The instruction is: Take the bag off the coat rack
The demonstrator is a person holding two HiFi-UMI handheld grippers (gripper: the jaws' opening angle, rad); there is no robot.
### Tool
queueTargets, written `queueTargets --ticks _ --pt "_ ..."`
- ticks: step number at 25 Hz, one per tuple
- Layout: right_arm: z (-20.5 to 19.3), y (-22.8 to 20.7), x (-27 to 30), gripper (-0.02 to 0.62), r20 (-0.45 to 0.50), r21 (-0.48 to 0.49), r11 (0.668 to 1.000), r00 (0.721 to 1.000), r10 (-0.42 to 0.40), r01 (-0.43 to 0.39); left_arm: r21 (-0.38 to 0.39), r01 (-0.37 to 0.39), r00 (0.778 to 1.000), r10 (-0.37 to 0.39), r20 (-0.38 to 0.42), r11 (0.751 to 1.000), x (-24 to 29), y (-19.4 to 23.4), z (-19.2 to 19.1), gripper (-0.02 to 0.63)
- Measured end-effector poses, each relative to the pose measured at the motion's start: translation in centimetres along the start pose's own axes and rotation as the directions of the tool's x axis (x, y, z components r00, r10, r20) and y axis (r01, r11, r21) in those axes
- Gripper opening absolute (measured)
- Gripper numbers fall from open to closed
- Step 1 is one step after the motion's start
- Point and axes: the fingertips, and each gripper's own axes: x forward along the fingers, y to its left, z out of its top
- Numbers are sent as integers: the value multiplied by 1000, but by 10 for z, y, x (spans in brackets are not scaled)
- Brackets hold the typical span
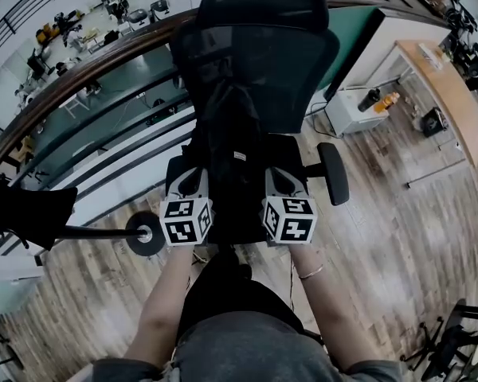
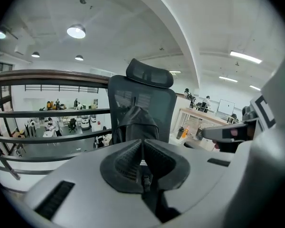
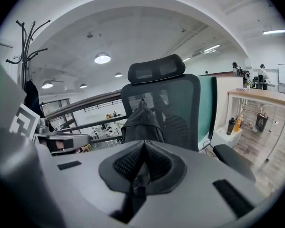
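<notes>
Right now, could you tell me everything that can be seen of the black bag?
The black bag looks like soft, dull fabric and narrows to a peak on top. It is upright over the seat of the office chair, against the mesh backrest; whether it rests on the seat I cannot tell. A thin dark strap with a small buckle runs from it. The left gripper and the right gripper are each shut on a strap.
</notes>
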Motion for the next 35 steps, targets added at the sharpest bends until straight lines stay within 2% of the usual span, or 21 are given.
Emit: queueTargets --ticks 15,35 --pt "-4 11 -50 2 68 17 999 997 41 -43 6 -9 999 9 33 1000 -47 -14 -8 32" --pt "-8 9 -67 2 73 12 999 996 43 -44 6 -10 999 10 41 1000 -61 -21 -7 32"
